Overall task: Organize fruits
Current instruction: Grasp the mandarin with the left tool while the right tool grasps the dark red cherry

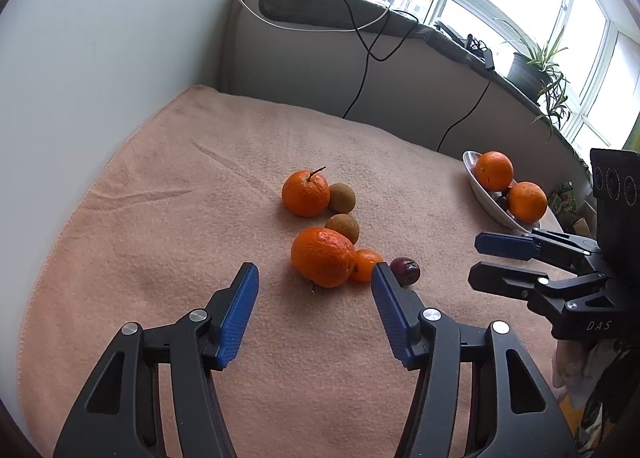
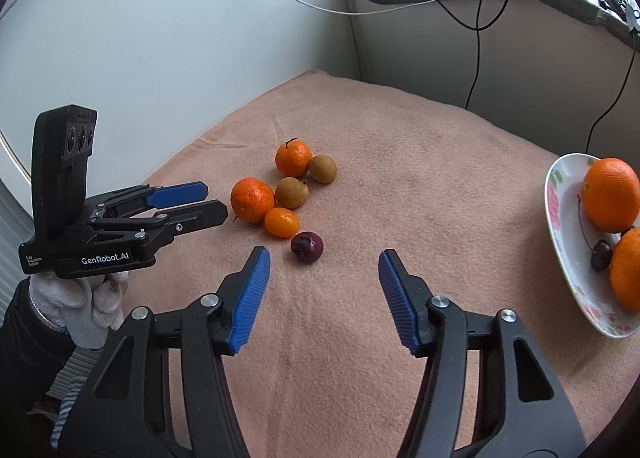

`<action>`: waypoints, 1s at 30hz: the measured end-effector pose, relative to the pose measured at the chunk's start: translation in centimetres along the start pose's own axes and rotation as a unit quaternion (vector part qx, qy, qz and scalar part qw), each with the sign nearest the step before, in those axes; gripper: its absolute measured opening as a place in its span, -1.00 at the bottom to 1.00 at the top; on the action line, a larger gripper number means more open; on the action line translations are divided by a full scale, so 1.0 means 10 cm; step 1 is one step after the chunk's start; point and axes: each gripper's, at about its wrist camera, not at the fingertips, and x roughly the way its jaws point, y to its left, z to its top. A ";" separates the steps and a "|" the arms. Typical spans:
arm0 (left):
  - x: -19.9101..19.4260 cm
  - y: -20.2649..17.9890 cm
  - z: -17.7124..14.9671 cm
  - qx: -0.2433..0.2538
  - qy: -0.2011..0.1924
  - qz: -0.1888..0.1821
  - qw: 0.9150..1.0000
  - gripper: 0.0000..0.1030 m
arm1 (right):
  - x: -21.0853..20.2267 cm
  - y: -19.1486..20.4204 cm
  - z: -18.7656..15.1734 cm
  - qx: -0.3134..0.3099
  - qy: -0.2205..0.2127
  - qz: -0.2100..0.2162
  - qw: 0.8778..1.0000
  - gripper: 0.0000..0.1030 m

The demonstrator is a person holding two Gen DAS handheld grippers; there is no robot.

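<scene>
Your left gripper (image 1: 314, 278) is spread wide and holds nothing; it hangs low over the pink blanket (image 1: 160, 218), and the big orange (image 1: 323, 257) sits just past its blue fingertips (image 1: 245, 278), in the gap between them; your right gripper (image 2: 325, 262) is spread wide too and holds nothing, with bare blanket between its tips; the dark plum (image 2: 307, 246) lies just ahead of it, nearer its left tip; in the left view the plum is right beside the left gripper's right tip, and the tip hides part of it, so you cannot tell if they touch; next to the plum is the small orange fruit (image 2: 281, 222), and it touches the big orange; behind those sits a brown round fruit (image 2: 291, 191), touching the big orange as well; farther back is the orange with a stem (image 2: 293, 157), and a second brown fruit (image 2: 322, 168) is pressed against its side; all six fruits make one little bunch in the middle of the blanket; well off to your right, near the blanket's edge, is the white flowered plate (image 2: 560, 218); on it are two oranges (image 2: 611, 194) and a dark cherry (image 2: 601, 254) tucked between them; past the blanket, black and white cables (image 1: 360, 34) hang down the wall under the window, and a potted plant (image 1: 532, 70) stands on the sill.
</scene>
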 end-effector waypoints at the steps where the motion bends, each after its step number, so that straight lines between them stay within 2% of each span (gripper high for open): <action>1: 0.02 0.01 0.00 -0.001 0.002 -0.002 1.000 0.12 | 0.05 0.01 0.00 0.000 0.004 0.003 1.000 0.06; 4: 0.05 0.02 0.02 -0.006 0.004 -0.011 1.000 0.08 | 0.16 0.04 0.01 -0.005 0.014 0.009 1.000 -0.06; 9: 0.12 0.02 0.05 -0.005 0.009 -0.016 1.000 0.04 | 0.30 0.12 0.01 -0.022 0.027 0.003 0.999 -0.11; 11: 0.15 0.02 0.05 -0.003 0.013 -0.015 1.000 0.02 | 0.37 0.14 0.02 -0.026 0.032 0.003 0.999 -0.23; 30: 0.25 0.01 0.07 -0.009 0.024 -0.022 0.999 -0.24 | 0.65 0.09 0.08 -0.033 0.051 0.002 0.998 -0.36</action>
